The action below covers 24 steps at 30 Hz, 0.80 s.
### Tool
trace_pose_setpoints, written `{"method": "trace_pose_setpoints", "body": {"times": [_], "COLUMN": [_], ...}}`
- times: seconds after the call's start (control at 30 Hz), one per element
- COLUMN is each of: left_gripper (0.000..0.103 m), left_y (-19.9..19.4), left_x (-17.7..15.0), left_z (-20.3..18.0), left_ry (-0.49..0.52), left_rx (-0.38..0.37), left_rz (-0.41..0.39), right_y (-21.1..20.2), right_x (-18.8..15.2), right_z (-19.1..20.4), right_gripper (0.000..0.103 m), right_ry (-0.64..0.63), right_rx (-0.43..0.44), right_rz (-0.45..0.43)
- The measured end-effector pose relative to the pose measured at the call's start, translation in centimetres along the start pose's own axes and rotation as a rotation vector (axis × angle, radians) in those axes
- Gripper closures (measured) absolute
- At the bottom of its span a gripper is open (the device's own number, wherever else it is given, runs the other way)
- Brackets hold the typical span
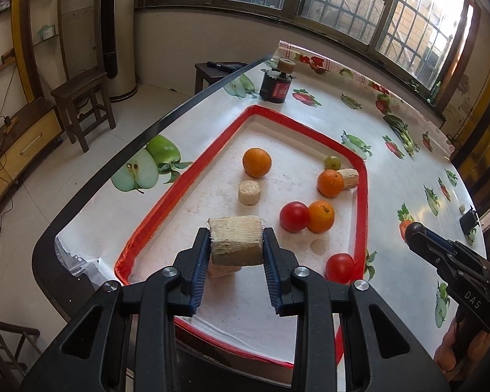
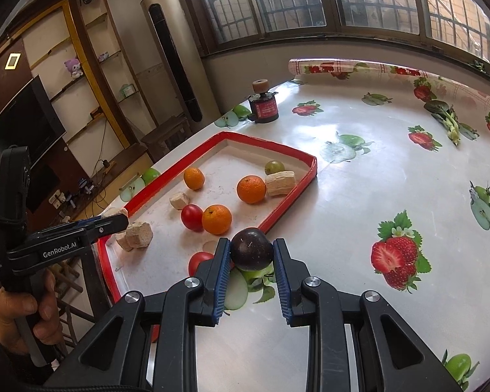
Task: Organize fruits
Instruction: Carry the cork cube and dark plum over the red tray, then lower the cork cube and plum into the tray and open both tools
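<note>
1. Red-rimmed and white inside, the tray [image 1: 361,202] sits on a tablecloth [image 2: 359,196] printed with fruit. In it lie 3 oranges [image 1: 257,162], 2 tomatoes [image 1: 294,216], a green grape [image 1: 332,162] and several pale fibrous chunks [image 1: 249,192].
2. The left gripper [image 1: 236,240] is clenched on a pale fibrous block [image 1: 236,240], both blue-ribbed pads pressed to its sides, holding it above the tray's near end with another chunk just below.
3. The right gripper [image 2: 251,254] grasps a dark plum [image 2: 252,253] between its pads, at the tray's right rim and above the cloth. Whether the plum is lifted or rests on the cloth, I cannot tell.
4. Judged from this, both hands are mid-carry: the plum probably goes in with the fruit, while the block's destination is unclear.
5. Risks:
   - The plum is round and smooth, held near its widest part; a slight tilt or loosened squeeze could let it roll out over the rim.
   - Set down near the tomato [image 2: 199,259] and orange [image 2: 216,219], it could knock them rolling.
   - The block looks crumbly; a hard squeeze may shed fibres or break it.
   - With both grippers near the tray's near end, they could collide.
</note>
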State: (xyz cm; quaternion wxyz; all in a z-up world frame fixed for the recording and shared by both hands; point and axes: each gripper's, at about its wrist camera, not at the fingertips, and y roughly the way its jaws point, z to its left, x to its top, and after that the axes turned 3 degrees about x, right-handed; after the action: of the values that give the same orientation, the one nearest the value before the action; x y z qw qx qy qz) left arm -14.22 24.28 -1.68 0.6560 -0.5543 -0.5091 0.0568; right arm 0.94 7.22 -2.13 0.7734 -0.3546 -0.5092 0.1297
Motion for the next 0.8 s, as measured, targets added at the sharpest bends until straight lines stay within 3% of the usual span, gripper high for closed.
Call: {"method": "trace_pose_setpoints", "body": {"times": [0.27, 0.8], "left_gripper": [0.074, 0.074], "left_y": [1.5, 5.4], "left_x": [1.6, 3.4], "left_z": [1.4, 0.4], "left_ry": [-0.012, 0.007], "left_rx": [0.014, 0.017], "left_rz": [0.012, 0.061], "right_y": [1.9, 6.7], "right_x": [1.2, 3.8], "right_z": [0.4, 0.6], "right_gripper": [0.077, 0.076], "right_ry": [-0.021, -0.068], "right_rx": [0.005, 0.013], "right_rz": [0.018, 0.071]}}
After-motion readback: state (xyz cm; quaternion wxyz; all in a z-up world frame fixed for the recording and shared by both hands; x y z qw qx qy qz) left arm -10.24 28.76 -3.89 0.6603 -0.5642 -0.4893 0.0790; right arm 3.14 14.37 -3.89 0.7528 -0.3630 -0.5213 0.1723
